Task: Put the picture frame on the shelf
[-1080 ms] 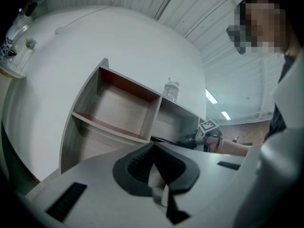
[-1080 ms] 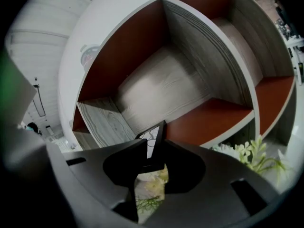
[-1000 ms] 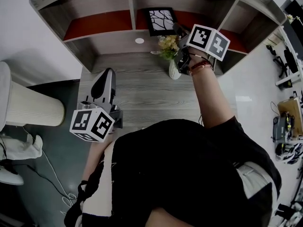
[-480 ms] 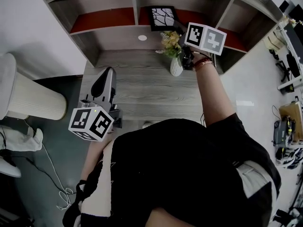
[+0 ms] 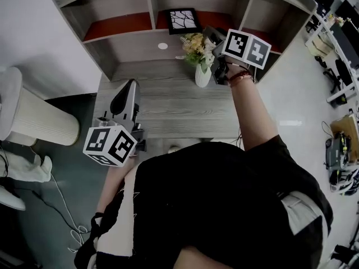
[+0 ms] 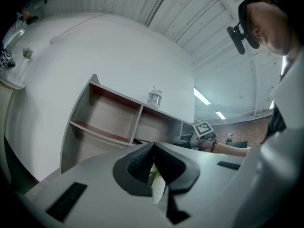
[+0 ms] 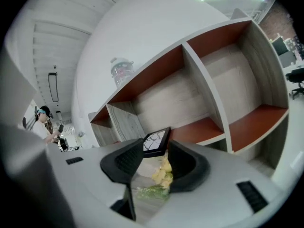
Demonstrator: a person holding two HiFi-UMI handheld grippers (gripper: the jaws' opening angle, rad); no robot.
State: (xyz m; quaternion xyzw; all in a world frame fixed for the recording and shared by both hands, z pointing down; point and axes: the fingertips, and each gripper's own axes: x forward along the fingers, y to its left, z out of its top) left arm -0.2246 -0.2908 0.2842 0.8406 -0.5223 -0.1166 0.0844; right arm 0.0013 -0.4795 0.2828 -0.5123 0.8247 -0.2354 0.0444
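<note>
Looks like an open-plan office or lab to me: grey wooden desk (image 5: 168, 108) with a cubby shelf (image 5: 118, 27), cluttered workstations (image 5: 339, 35) off to the side, rolling office chair (image 7: 297, 80), strip ceiling lights (image 6: 203, 97).

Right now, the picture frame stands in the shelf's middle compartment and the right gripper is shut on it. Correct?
Not the grip. The picture frame stands in the middle compartment of the shelf, but the right gripper is open: its jaws just opened, then narrowed slightly, nothing held between them, as the right gripper view shows.
</note>
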